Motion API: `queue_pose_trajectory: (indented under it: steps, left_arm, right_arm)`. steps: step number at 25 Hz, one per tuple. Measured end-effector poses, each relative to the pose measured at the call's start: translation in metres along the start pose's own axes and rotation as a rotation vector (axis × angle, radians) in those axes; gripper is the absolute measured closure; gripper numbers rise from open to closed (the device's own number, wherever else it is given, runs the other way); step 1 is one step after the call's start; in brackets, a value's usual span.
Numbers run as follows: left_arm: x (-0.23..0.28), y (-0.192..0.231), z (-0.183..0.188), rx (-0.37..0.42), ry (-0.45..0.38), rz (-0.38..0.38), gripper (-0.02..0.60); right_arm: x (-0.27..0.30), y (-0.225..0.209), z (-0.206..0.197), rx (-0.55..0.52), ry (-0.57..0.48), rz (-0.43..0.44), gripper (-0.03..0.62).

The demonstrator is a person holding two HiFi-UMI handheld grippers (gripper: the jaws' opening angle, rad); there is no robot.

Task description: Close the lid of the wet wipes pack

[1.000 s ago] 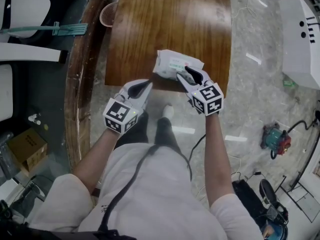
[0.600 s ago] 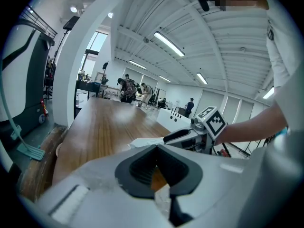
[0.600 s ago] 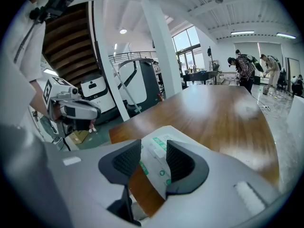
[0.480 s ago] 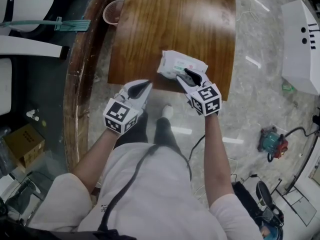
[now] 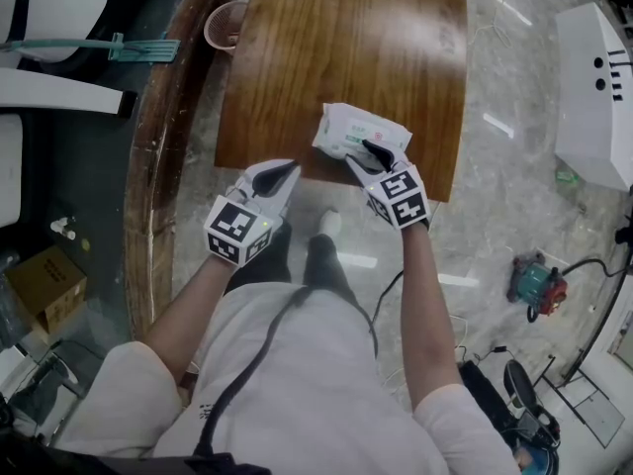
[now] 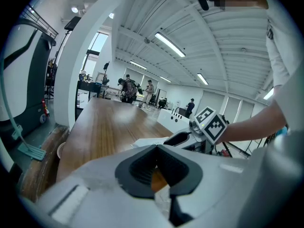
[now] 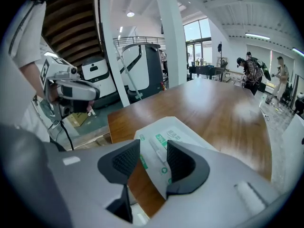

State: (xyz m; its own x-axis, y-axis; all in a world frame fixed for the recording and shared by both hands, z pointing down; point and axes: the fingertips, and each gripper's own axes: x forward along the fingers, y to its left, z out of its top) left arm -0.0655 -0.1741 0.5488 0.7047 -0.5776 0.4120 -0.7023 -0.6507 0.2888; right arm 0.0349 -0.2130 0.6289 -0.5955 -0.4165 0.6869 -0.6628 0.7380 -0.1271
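The white wet wipes pack (image 5: 354, 127) with green print lies on the wooden table (image 5: 336, 38), close to its near edge. My right gripper (image 5: 373, 152) points down at the pack's near end. Its jaws are opening and stand apart above the pack (image 7: 186, 133), whose printed top and narrow flap show between the fingers; the pads touch nothing. From this angle I cannot tell whether the flap is sealed flat. My left gripper (image 5: 285, 169) hovers at the table's near edge, left of the pack and clear of it, with its jaws shut on nothing (image 6: 156, 149).
A pink cup (image 5: 223, 25) sits beside the table's far left corner, and a green-handled tool (image 5: 129, 49) lies further left. A white machine (image 5: 593, 77) stands to the right. A power tool (image 5: 539, 277) and cables lie on the floor. The table stretches away beyond the pack.
My right gripper has moved a little forward and down over the pack's near end, rolling slightly, and its jaws have widened. The left gripper has stayed in place.
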Motion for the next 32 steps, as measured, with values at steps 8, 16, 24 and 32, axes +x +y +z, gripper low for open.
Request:
queue_pose_trajectory:
  steps: [8,16,24,32]
  left_arm:
    - [-0.005,-0.001,0.009,0.018,-0.007,0.002,0.578]
    - [-0.014,-0.018,0.029,0.047,-0.031,-0.008,0.578]
    - [-0.013,-0.039,0.076,0.098,-0.103,-0.039,0.578]
    - [-0.026,-0.053,0.118,0.123,-0.171,-0.055,0.578]
  right_arm:
    - [0.004,0.006,0.000,0.005,0.039,0.009,0.362]
    - [-0.047,0.003,0.025,0.129,-0.172,-0.097,0.583]
    - [-0.114,0.017,0.056,0.239,-0.403,-0.152,0.585]
    - [-0.182,0.033,0.087,0.277,-0.599,-0.224,0.585]
